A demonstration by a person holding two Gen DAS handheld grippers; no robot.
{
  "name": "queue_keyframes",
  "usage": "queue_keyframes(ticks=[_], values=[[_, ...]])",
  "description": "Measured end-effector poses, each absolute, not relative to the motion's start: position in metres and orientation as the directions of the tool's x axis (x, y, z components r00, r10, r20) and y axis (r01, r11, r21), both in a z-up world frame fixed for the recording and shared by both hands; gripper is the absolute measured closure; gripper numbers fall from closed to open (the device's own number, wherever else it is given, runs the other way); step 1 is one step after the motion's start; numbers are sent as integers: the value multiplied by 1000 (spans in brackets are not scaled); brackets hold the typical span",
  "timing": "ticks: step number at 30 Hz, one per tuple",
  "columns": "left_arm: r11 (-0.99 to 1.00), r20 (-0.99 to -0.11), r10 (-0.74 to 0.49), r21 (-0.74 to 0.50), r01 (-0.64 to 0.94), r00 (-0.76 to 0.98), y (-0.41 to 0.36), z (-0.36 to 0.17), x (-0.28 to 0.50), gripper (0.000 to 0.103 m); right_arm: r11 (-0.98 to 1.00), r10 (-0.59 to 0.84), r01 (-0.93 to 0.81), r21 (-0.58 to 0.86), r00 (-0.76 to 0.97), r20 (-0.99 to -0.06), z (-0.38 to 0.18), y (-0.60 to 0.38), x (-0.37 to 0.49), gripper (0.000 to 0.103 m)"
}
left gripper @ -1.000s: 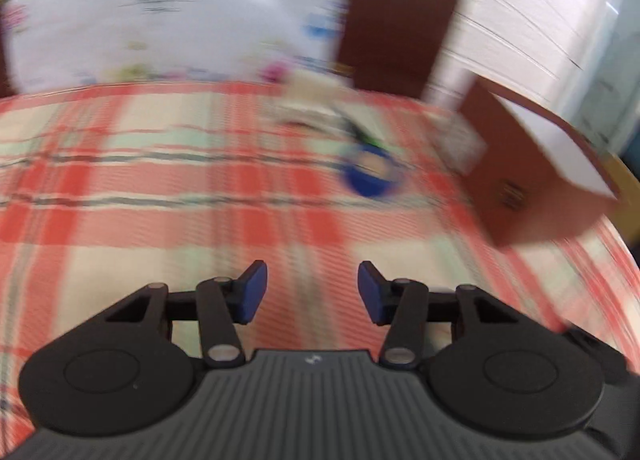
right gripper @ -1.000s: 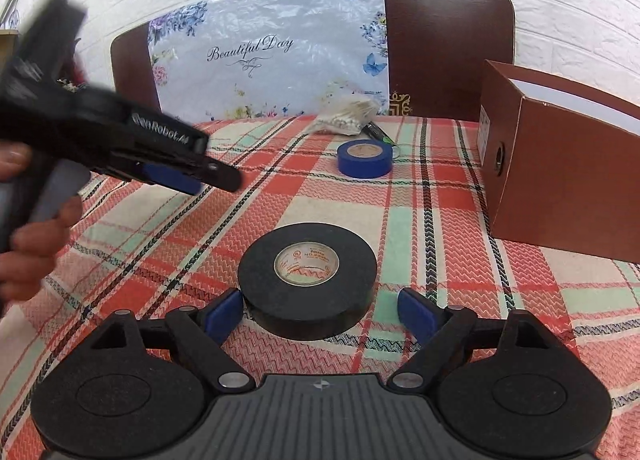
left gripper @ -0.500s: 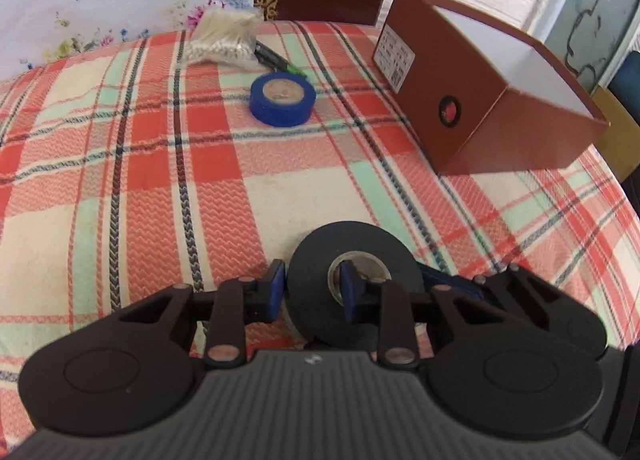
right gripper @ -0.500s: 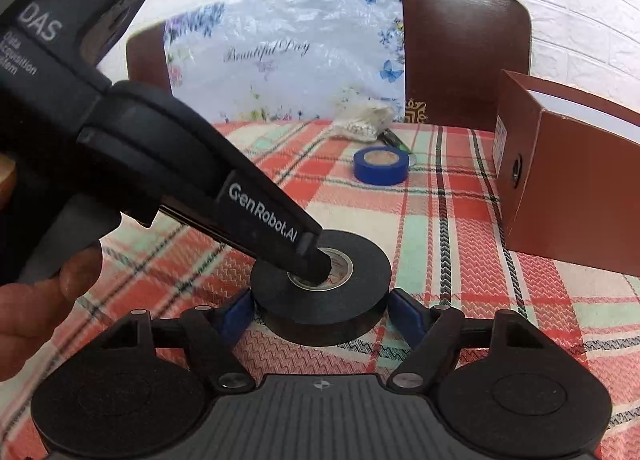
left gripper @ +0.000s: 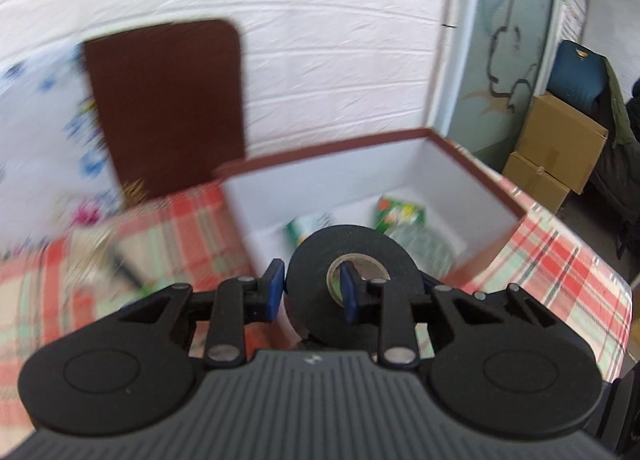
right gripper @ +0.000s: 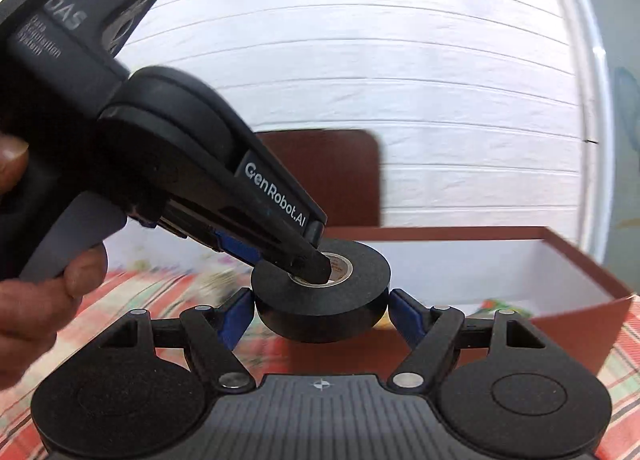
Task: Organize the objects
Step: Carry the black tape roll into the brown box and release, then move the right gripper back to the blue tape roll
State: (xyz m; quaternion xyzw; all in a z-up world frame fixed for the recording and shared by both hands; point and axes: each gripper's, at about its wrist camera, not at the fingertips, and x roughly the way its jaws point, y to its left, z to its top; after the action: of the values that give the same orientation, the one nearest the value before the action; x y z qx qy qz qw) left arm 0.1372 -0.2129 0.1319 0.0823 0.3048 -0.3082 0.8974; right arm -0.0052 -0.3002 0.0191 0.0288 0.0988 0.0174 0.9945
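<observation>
A black tape roll (left gripper: 352, 272) is held in the air by both grippers in front of the open brown box (left gripper: 500, 188). My left gripper (left gripper: 311, 292) is shut on the roll's wall: one pad outside, one inside the core. My right gripper (right gripper: 321, 312) is shut on the roll (right gripper: 324, 296) across its outer edge. The left gripper's body (right gripper: 180, 164) reaches in from the upper left of the right wrist view. The box (right gripper: 560, 280) has a white inside holding green packets (left gripper: 400, 216).
The table has a red plaid cloth (left gripper: 560, 260). A dark brown chair back (left gripper: 164, 104) stands behind the table against a white wall. Cardboard boxes (left gripper: 556, 148) are stacked on the floor to the right. Small blurred items (left gripper: 96, 256) lie at the left on the cloth.
Both grippers closed on the black tape roll and lifted it off the cloth. They carried it up and to the right, to the open brown box.
</observation>
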Motion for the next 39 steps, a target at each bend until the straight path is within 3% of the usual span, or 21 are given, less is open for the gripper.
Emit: queue_keyframes(ticks=[7, 9, 14, 20, 23, 39], values=[[775, -603, -520, -34, 631, 605, -285, 116, 166, 68, 996, -43, 60, 61, 967, -249, 18, -371, 35, 26], [818, -600, -459, 3, 576, 655, -291, 106, 170, 54, 993, -75, 99, 69, 954, -292, 9, -382, 50, 21], [831, -639, -417, 21, 556, 647, -282, 88, 167, 54, 994, -104, 107, 8, 976, -192, -5, -370, 36, 19], [832, -634, -408, 38, 553, 657, -271, 95, 154, 53, 996, -75, 83, 38, 981, -179, -4, -371, 26, 25], [828, -619, -417, 45, 560, 666, -268, 100, 144, 51, 992, -101, 111, 53, 982, -160, 1, -365, 11, 16], [854, -570, -376, 93, 512, 731, -225, 104, 88, 47, 986, -94, 120, 113, 973, -211, -1, -327, -31, 17]])
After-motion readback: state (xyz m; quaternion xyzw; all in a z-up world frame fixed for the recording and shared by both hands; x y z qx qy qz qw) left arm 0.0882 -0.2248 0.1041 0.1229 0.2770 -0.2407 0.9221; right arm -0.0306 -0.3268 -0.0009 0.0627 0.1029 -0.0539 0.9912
